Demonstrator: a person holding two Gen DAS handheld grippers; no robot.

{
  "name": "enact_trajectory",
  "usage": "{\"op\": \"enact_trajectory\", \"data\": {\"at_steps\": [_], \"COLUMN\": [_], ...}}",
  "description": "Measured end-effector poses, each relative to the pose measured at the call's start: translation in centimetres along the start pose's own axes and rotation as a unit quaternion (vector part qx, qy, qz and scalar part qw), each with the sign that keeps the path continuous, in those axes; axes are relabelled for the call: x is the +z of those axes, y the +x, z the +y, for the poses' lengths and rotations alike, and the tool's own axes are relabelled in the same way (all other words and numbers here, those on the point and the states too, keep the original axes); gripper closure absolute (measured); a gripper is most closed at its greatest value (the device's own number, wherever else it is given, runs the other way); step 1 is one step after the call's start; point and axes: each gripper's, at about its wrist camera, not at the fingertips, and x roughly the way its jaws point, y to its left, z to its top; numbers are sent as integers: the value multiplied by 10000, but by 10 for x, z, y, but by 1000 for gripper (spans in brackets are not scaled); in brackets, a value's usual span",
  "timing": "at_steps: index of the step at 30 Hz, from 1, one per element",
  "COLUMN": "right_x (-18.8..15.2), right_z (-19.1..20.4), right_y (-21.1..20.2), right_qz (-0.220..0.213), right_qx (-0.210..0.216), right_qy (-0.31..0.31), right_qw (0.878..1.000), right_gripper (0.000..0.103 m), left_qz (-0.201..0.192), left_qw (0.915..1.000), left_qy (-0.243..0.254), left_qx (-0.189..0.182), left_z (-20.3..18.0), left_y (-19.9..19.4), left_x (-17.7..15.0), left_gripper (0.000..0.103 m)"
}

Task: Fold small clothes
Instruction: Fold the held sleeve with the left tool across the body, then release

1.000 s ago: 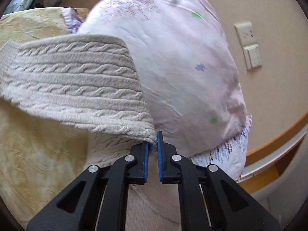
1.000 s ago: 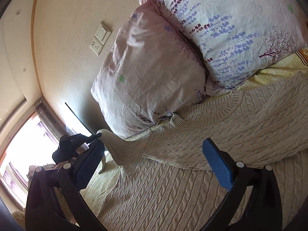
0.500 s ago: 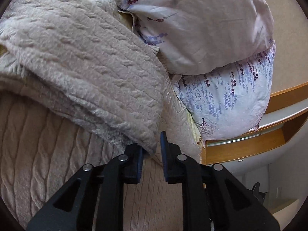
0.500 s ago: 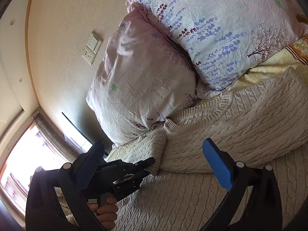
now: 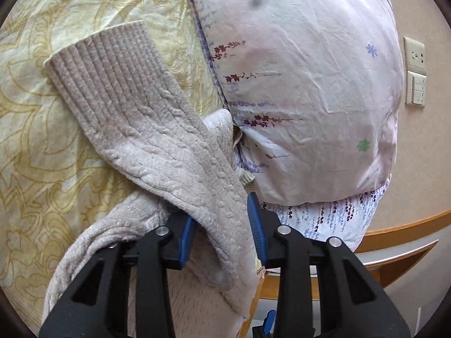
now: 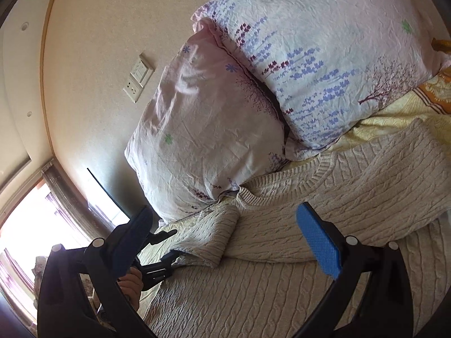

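Cream cable-knit sweater (image 6: 324,225), spread flat across the bed, round neckline toward the far pillows. Left sleeve (image 5: 157,140) folded in over the body, ribbed cuff (image 5: 107,64) at its far end.

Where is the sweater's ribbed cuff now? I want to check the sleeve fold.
In the left wrist view the ribbed cuff lies upper left on the yellow bedsheet, beside the pink pillow.

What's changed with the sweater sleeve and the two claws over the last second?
The left claw carried the sweater sleeve over and laid it folded across the sweater. Its jaws, shut on the knit a second ago, have just been opening; the sleeve lies loose between them. The right claw stayed wide open and empty, and the pillows stayed put.
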Motion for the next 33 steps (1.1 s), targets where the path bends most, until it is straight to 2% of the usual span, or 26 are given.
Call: {"op": "enact_trajectory", "data": {"at_steps": [2, 6, 8, 9, 11, 12, 14, 16, 17, 18, 19, 20, 21, 23, 25, 26, 28, 30, 31, 32, 33], "right_x": [2, 5, 7, 8, 11, 12, 13, 15, 16, 16, 17, 17, 17, 18, 18, 17, 17, 16, 16, 15, 16], "right_z": [6, 15, 14, 13, 7, 4, -6, -15, -19, -24, -27, -29, -31, -34, -35, -33, -32, -30, -30, -29, -28], "right_y": [-12, -39, -52, -59, -71, -77, -85, -91, -93, -94, -94, -94, -93, -91, -89, -90, -91, -93, -95, -96, -98], "right_qz": [-383, -1268, -1679, -1871, -2208, -2339, -2510, -2577, -2586, -2592, -2586, -2564, -2544, -2487, -2438, -2426, -2441, -2505, -2550, -2605, -2659], "right_qx": [-270, -839, -1078, -1179, -1360, -1428, -1527, -1574, -1576, -1581, -1585, -1583, -1574, -1542, -1529, -1522, -1517, -1547, -1564, -1585, -1601], "right_qy": [-205, -475, -448, -407, -282, -189, 48, 272, 383, 484, 570, 631, 688, 757, 766, 758, 739, 720, 709, 689, 672], "right_qw": [9987, 9872, 9789, 9744, 9654, 9615, 9559, 9529, 9523, 9516, 9512, 9514, 9517, 9532, 9546, 9551, 9550, 9530, 9516, 9499, 9482], "right_gripper": [1, 1, 1, 1, 1, 1, 1, 1, 1, 1, 1, 1, 1, 1, 1, 1, 1, 1, 1, 1, 1], "left_qz": [-19, -88, -60, 15, 279, 496, 942, 1393, 1580, 1785, 1973, 2098, 2141, 2095, 1954, 1862, 1634, 1439, 1452, 1538, 1645], "left_qw": [9991, 9924, 9839, 9769, 9547, 9389, 8999, 8618, 8485, 8401, 8371, 8385, 8450, 8678, 8953, 9074, 9255, 9362, 9384, 9365, 9308], "left_qy": [418, 1213, 1780, 2133, 2963, 3406, 4251, 4856, 5019, 5082, 5057, 4979, 4850, 4460, 3961, 3726, 3360, 3128, 3064, 3087, 3213], "left_qx": [-27, -183, -139, -117, -17, 40, 230, 461, 569, 641, 685, 701, 691, 645, 588, 568, 621, 703, 673, 631, 581], "left_z": [-19, -63, -88, -100, -125, -136, -147, -144, -141, -135, -130, -125, -122, -117, -113, -113, -110, -112, -113, -117, -122], "left_y": [5, 19, 34, 44, 67, 81, 106, 127, 137, 144, 151, 156, 158, 158, 154, 155, 152, 154, 157, 162, 166], "left_x": [-4, -24, -42, -54, -86, -105, -149, -187, -200, -209, -214, -215, -213, -201, -184, -176, -161, -151, -149, -151, -158], "left_gripper": [93, 94, 94, 94, 94, 94, 94, 94, 94, 94, 92, 86, 83, 61, 54, 54, 54, 59, 75, 87, 88]}}
